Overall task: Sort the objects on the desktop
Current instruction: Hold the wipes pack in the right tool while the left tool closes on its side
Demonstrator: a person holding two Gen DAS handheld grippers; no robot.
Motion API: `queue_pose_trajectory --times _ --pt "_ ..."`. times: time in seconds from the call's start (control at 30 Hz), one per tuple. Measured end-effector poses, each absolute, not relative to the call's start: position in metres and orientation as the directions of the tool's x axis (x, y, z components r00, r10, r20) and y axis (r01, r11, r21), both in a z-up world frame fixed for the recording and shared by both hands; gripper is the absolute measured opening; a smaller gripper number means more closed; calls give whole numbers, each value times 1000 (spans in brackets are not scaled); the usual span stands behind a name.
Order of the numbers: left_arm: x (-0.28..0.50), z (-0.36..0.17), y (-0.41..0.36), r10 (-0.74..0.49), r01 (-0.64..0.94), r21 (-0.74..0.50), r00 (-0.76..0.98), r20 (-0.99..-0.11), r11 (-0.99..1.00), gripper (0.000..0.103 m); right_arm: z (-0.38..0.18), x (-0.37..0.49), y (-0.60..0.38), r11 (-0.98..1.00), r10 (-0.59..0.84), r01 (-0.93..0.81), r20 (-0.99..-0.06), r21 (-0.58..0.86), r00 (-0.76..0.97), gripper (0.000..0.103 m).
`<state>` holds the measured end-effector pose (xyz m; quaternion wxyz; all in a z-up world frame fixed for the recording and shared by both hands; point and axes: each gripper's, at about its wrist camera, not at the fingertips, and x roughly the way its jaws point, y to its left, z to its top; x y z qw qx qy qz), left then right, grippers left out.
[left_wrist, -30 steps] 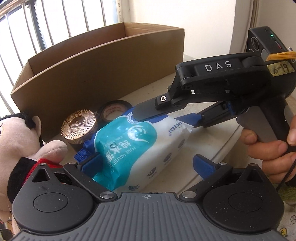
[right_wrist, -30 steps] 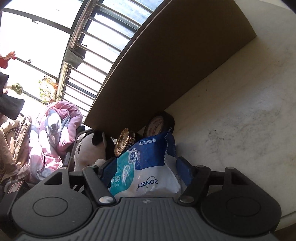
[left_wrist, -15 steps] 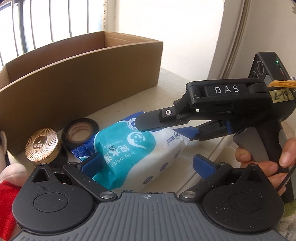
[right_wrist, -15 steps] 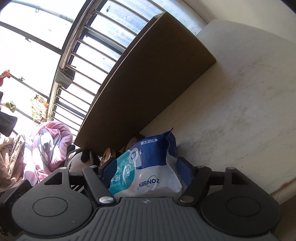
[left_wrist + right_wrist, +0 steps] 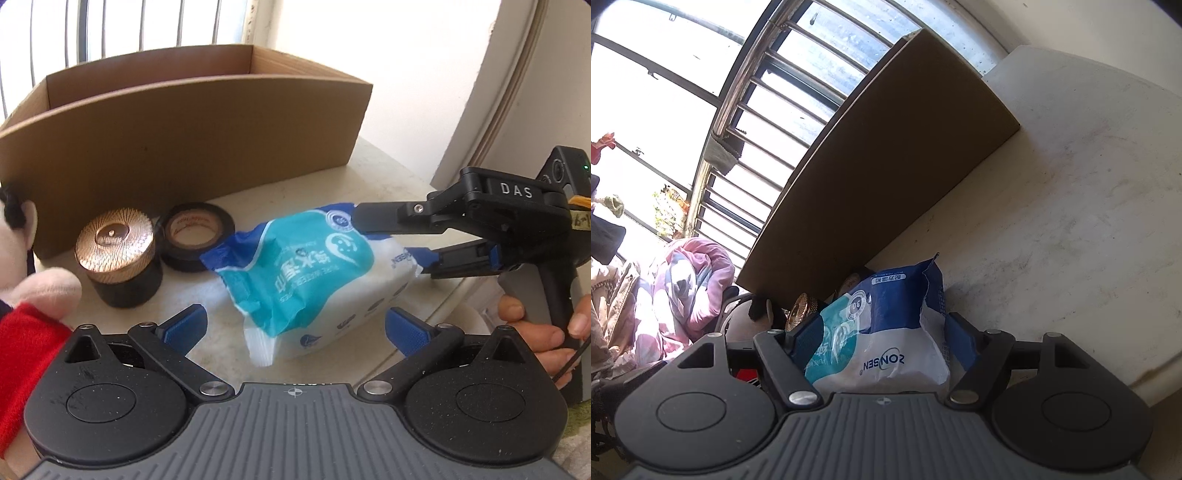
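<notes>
A blue, teal and white wet-wipes pack point(image 5: 314, 273) is held off the tabletop, tilted, by my right gripper point(image 5: 384, 243), which is shut on its right end; the pack fills the space between the fingers in the right wrist view point(image 5: 882, 343). My left gripper point(image 5: 295, 326) is open and empty, its blue pads either side of the pack's near end without touching it. An open cardboard box point(image 5: 177, 125) stands behind. A black jar with a copper lid point(image 5: 116, 254) and a black tape roll point(image 5: 197, 236) sit in front of the box.
A plush toy with a red cuff point(image 5: 29, 306) lies at the left edge. The pale tabletop point(image 5: 1071, 206) stretches to the right of the box. A barred window point(image 5: 738, 110) is behind the box, and the table edge is near the right hand point(image 5: 535, 332).
The left gripper has drawn back and let go of the pack's near end. The right gripper has lifted the pack, which hangs from its jaws. The view has swung right.
</notes>
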<state>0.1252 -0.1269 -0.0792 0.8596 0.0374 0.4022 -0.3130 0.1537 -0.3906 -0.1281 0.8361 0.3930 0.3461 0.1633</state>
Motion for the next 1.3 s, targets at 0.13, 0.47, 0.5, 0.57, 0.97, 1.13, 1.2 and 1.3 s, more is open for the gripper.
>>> queue_pose_trajectory --times 0.13,0.47,0.5,0.57,0.97,1.13,1.2,1.3 --pt "131 -86 -131 -518 566 -211 461 -721 797 103 -126 155 -388 658 551 -17 -466 752 693 80" --pt "140 -93 -137 -575 575 -268 456 -679 773 103 -120 165 -380 663 603 -74 -472 745 643 103" --pt "139 -94 -137 -580 576 -272 460 -672 771 103 -118 166 -379 670 598 -71 -480 739 641 103" --pt "137 -94 -137 -582 577 -269 466 -667 771 103 -116 168 -377 685 600 -82 -496 724 628 103" --pt "139 -96 -129 -615 580 -311 452 -646 753 103 -113 167 -390 660 611 -54 -493 749 619 103" --pt "136 -98 -119 -635 583 -329 457 -623 743 103 -117 165 -390 653 609 -31 -500 757 617 90" --pt "136 -96 -123 -626 592 -307 462 -628 745 101 -116 163 -388 668 594 -28 -511 744 622 87" --pt "132 -94 -126 -632 606 -304 449 -632 735 85 -114 159 -386 683 575 -18 -522 730 630 82"
